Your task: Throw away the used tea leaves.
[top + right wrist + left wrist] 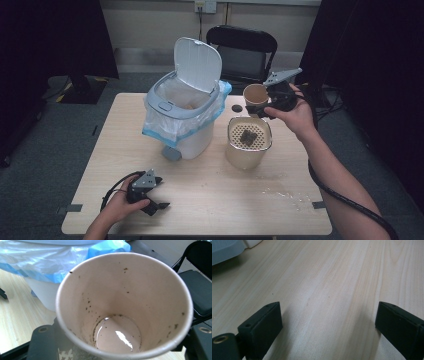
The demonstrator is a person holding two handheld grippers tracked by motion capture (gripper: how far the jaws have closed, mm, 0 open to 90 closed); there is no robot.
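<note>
High view overhead; claw views close, sharing the table

Your left hand rests low at the near left, its black two-jaw left gripper pointing right with jaws spread wide. Your right arm stretches far right, raised; its black right gripper seems clamped, jaws partly hidden.

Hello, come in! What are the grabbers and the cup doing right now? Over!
Right gripper shut on paper cup, held above strainer pot. Left gripper open, low over table. Cup nearly empty, wet film and specks inside. Bin lid up.
</note>
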